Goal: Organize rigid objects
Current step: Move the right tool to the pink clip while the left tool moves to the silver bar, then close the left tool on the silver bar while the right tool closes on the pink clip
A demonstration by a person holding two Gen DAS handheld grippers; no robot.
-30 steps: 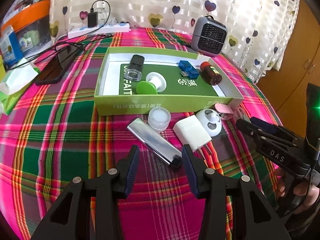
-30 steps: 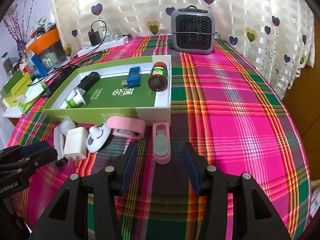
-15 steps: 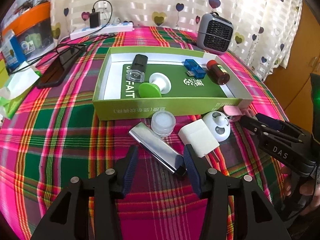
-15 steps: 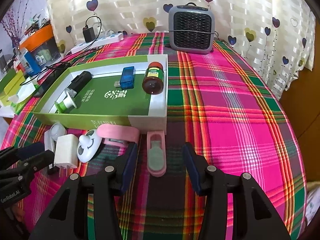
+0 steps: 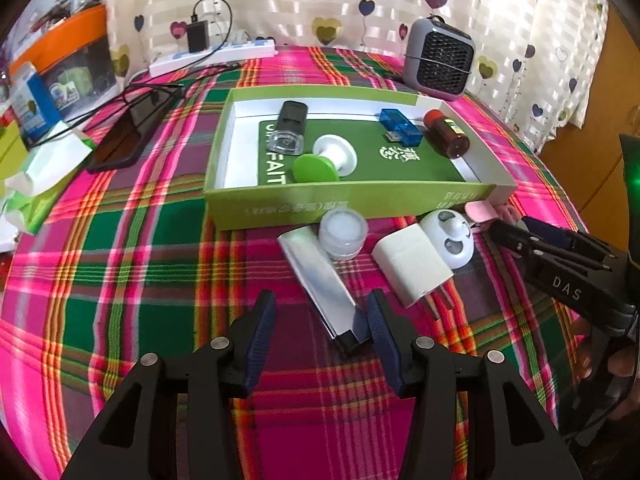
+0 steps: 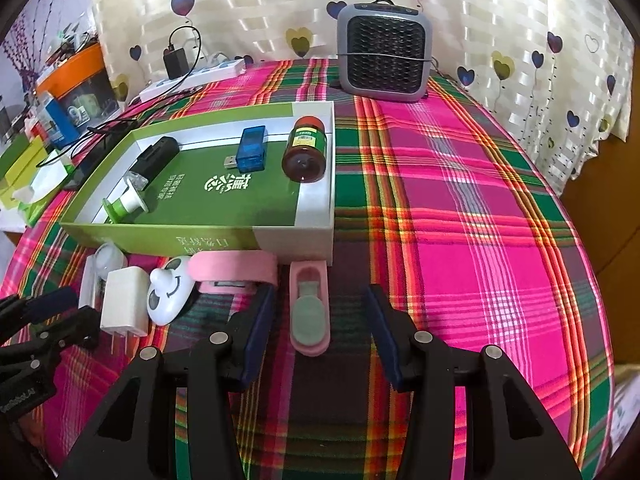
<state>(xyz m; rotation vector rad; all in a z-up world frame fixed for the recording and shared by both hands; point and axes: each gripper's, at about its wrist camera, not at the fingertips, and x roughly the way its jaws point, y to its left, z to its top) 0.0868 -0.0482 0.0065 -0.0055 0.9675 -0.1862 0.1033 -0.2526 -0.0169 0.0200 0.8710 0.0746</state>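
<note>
The right gripper [image 6: 321, 322] stands with its jaws apart over the plaid tablecloth [image 6: 460, 216], and the near end of a pink clip [image 6: 310, 312] lies between them, touching neither. Behind the clip is the green box [image 6: 208, 240], which holds a brown bottle [image 6: 305, 150], a blue USB device [image 6: 250, 150] and a black lighter [image 6: 154, 160]. A white charger [image 6: 124, 300] and a panda-face item [image 6: 168, 294] lie to the left.

You can read white letters "DAS" on the black right gripper [image 5: 516, 232] in the left wrist view. The green box [image 5: 280, 208] floor shows "FAIT", partly cut off, plus Chinese characters you can't make out.
</note>
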